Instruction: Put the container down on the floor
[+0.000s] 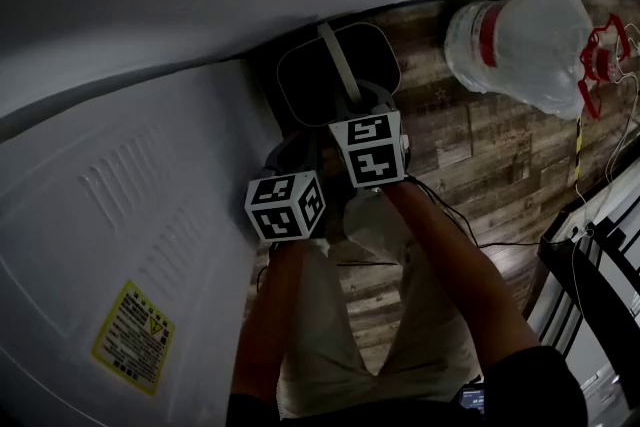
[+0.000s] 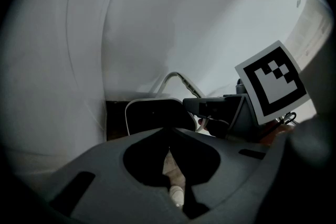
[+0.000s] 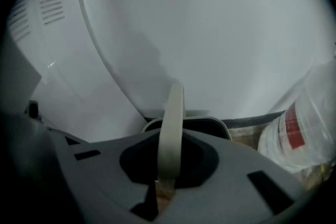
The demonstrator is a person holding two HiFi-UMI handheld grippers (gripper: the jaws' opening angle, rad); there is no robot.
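The container (image 1: 335, 75) is a dark bucket with a pale rim and a pale strap handle (image 1: 338, 65), seen from above between the white wall and a white appliance. My right gripper (image 1: 358, 105) is shut on that handle, which runs up into its jaws as a pale band (image 3: 172, 128), with the container's rim (image 3: 210, 124) below. My left gripper (image 1: 290, 155) hangs just left of it, jaws shut and empty. From the left gripper view the container (image 2: 152, 115) lies ahead and the right gripper (image 2: 220, 113) stands beside. I cannot tell whether the container touches the floor.
A large clear water bottle (image 1: 525, 45) with a red band lies on the wood-plank floor (image 1: 470, 155) to the right. The white appliance (image 1: 130, 245) with a yellow label (image 1: 133, 336) fills the left. A dark rack (image 1: 590, 285) and cables stand at the right edge.
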